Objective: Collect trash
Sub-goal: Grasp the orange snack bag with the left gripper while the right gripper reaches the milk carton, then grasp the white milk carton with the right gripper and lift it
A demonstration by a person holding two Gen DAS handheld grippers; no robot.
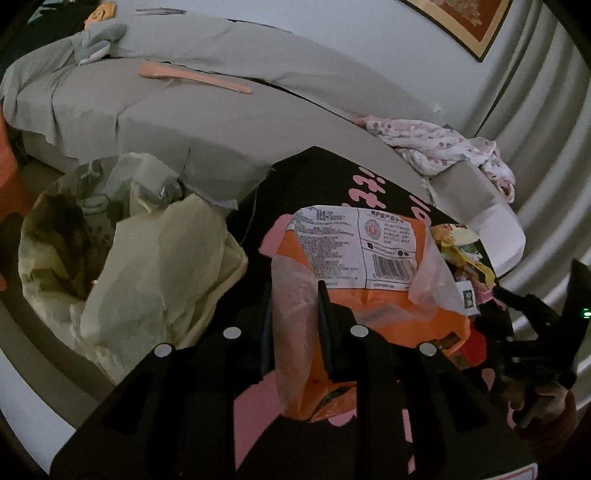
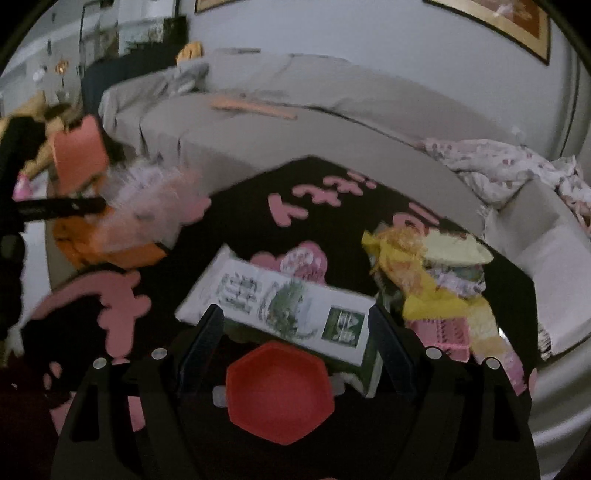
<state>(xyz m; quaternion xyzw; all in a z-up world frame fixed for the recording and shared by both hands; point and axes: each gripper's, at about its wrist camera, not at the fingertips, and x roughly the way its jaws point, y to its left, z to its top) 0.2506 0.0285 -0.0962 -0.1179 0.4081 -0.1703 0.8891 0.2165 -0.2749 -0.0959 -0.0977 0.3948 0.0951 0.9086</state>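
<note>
My left gripper is shut on an orange snack wrapper with a white label, held above the black table; it also shows blurred at the left of the right wrist view. A yellowish trash bag gapes open to the left of the table. My right gripper is open, its fingers on either side of a white and green packet lying on the table. A red hexagonal dish sits just under it. A pile of yellow and pink wrappers lies to the right.
A grey sofa curves behind the table, with a peach strip and a flowered cloth on it. A framed picture hangs on the wall. The right gripper shows at the right edge of the left wrist view.
</note>
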